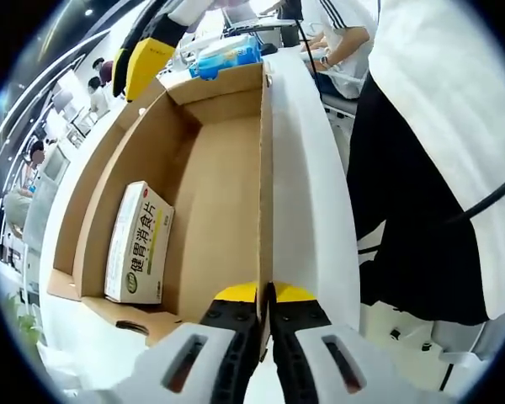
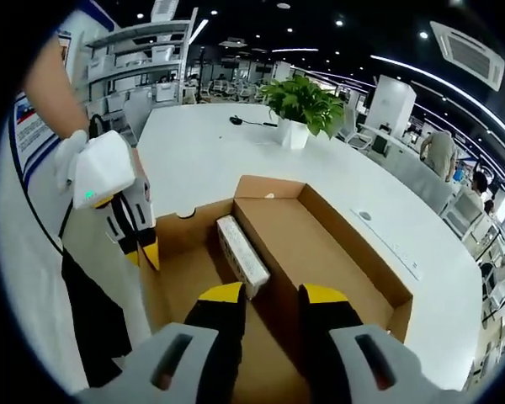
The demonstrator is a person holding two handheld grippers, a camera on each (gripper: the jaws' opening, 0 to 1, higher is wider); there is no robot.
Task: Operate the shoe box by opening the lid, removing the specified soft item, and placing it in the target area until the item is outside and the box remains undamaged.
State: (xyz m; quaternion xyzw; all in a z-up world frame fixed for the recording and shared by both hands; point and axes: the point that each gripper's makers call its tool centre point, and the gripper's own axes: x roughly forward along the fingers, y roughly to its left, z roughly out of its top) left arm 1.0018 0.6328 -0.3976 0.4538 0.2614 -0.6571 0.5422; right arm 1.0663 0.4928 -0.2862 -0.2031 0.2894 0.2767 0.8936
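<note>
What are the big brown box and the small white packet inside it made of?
The box looks like plain brown cardboard: matte, with raw cut edges and folded flaps. The packet looks like thin printed card, white with green lettering and sharp folded corners, slightly glossy. The left tongs are shut on the box's side wall; the right tongs hang open above it.

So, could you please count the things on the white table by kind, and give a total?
Cardboard shoe box: 1
Medicine carton inside the box: 1
Potted plant: 1
Blue packet beyond the box: 1
Total: 4
The left gripper is shut on the box wall; the right gripper is open.
</note>
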